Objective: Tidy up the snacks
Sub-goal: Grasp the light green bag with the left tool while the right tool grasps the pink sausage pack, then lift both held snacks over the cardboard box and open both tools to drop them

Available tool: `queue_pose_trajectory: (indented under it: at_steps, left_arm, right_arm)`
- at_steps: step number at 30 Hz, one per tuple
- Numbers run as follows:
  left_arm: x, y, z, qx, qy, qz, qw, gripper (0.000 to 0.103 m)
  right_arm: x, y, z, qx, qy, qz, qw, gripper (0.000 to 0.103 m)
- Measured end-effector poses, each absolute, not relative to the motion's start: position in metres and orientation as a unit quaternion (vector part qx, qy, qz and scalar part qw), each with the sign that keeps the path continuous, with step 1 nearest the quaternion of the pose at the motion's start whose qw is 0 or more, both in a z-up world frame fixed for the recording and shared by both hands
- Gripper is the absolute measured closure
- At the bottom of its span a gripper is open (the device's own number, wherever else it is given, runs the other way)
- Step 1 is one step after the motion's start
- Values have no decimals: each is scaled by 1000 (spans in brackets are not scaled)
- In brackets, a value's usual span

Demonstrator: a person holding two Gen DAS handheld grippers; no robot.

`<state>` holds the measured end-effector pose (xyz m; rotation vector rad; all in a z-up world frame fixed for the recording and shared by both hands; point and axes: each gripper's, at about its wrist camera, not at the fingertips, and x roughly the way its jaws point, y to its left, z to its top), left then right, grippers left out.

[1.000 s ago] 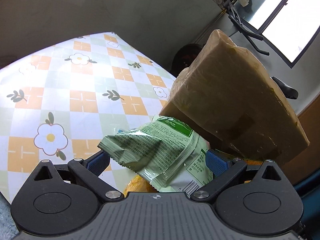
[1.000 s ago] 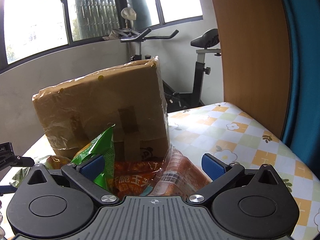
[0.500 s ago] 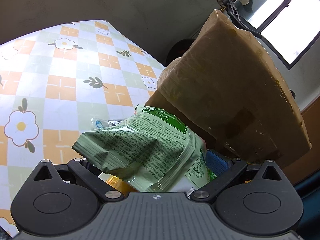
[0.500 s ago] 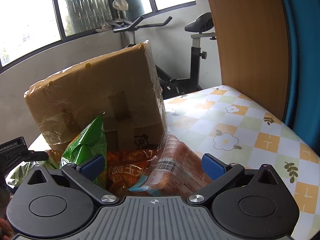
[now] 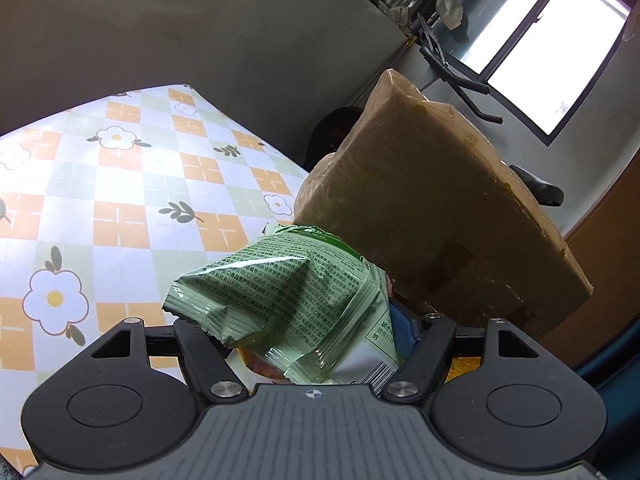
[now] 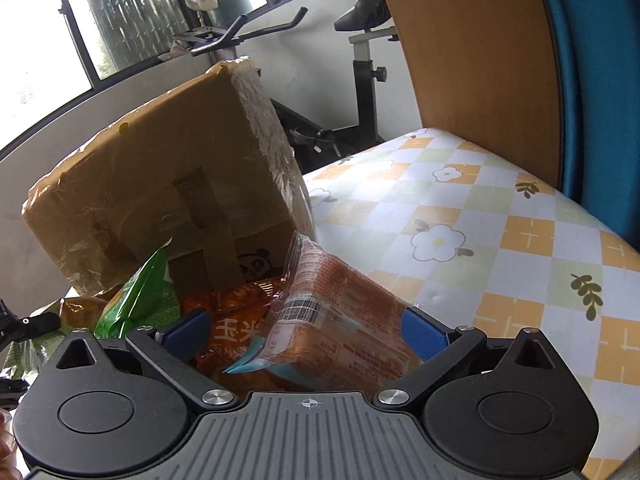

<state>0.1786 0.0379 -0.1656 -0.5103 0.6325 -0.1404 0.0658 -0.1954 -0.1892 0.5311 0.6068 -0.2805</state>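
Only the right wrist view shows the orange packet [image 6: 340, 320], glossy, lying between the wide-open right gripper [image 6: 306, 328] pads, ungripped. Left gripper [image 5: 296, 328] jaws, just closing, pinch the crinkled pale-green packet [image 5: 280, 288] beside the tape-wrapped cardboard box [image 5: 432, 216] on the checked tablecloth [image 5: 120, 200].

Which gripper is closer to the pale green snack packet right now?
Left. The left gripper has the pale green snack packet between its jaws, which have just been closing. The right gripper is off to the side, open over an orange packet.
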Motion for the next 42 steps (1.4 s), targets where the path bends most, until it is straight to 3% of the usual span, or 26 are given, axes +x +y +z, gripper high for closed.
queue_pose_trajectory:
  at_steps: [16, 26, 35, 42]
  left_arm:
    - [142, 38, -137, -172, 234, -46, 956, 28]
    - [144, 35, -136, -170, 233, -51, 956, 28]
    - [140, 40, -137, -167, 228, -50, 958, 28]
    - [133, 41, -122, -156, 197, -51, 966, 29]
  right_arm:
    - [87, -223, -230, 353, 329, -137, 865, 0]
    - [78, -217, -222, 301, 303, -133, 895, 15]
    - [75, -222, -230, 309, 306, -145, 889, 15]
    - [67, -229, -218, 312, 290, -157, 891, 26]
